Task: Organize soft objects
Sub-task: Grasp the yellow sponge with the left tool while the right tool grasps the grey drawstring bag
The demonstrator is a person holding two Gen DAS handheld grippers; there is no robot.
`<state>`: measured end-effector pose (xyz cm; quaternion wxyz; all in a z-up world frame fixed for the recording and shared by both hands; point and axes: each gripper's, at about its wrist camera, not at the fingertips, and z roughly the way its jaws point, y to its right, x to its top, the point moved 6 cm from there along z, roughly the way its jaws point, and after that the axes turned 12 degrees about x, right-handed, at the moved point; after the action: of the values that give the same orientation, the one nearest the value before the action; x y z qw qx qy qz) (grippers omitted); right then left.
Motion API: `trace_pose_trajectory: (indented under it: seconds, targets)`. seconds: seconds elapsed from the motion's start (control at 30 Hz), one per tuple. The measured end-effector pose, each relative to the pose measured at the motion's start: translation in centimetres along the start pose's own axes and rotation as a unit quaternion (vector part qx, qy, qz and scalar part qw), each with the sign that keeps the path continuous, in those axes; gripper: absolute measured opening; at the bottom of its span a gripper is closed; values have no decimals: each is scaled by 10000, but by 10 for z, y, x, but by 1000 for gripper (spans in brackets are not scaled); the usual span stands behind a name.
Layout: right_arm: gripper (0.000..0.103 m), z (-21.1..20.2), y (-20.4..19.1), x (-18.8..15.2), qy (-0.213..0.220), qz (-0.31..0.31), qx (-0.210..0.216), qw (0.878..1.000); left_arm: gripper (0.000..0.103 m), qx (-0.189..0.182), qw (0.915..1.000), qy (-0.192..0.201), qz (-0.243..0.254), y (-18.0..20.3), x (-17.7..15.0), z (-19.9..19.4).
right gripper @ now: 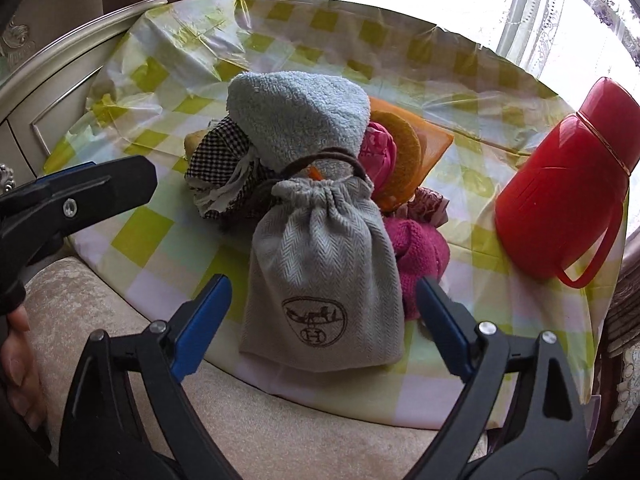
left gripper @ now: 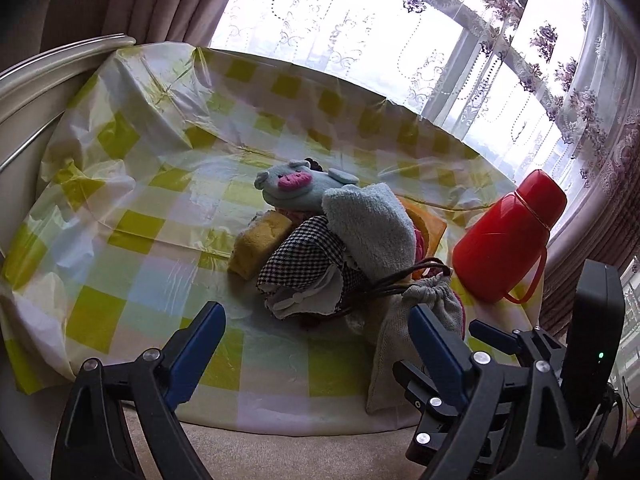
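While both grippers are held wide with nothing between their pads, the soft things are seen heaped at the middle of the table [right gripper: 132, 240], just ahead of them. At the left of the heap a yellow sponge [left gripper: 256, 246] and a checked cloth [left gripper: 304, 256] are found, with a pig plush [left gripper: 290, 186] behind and a pale blue towel [right gripper: 298, 116] laid on top. Ahead of the left gripper [left gripper: 316, 348] the checked cloth is nearest. Framed between the fingers of the right gripper [right gripper: 324, 312], the grey drawstring pouch [right gripper: 324, 272] lies with its long axis running away from the gripper, drawn neck at the far end; the right hand is judged the nearer to it. Whether anything is in the pouch cannot be told. To its right a pink knit [right gripper: 420, 256] is tucked, and further right a red flask [right gripper: 560, 188] stands tilted, apart from the heap.
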<state>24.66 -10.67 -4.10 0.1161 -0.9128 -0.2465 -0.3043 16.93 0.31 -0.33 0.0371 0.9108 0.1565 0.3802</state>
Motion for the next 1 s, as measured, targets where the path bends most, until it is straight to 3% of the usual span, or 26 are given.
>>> trace_pose_trajectory:
  seconds: [0.3,0.67,1.0]
  targets:
    - [77,17,3,1,-167,159,67,9997,93,93,9996,-110,-224,-18,13,20]
    - [63,21,7,0,-82,367,314,9988,66,314,9983,-346,-355,-44,37,62]
    - [56,17,12,-2,105,585,512,9969,62,316,9963,-794,-59,-38,41,108]
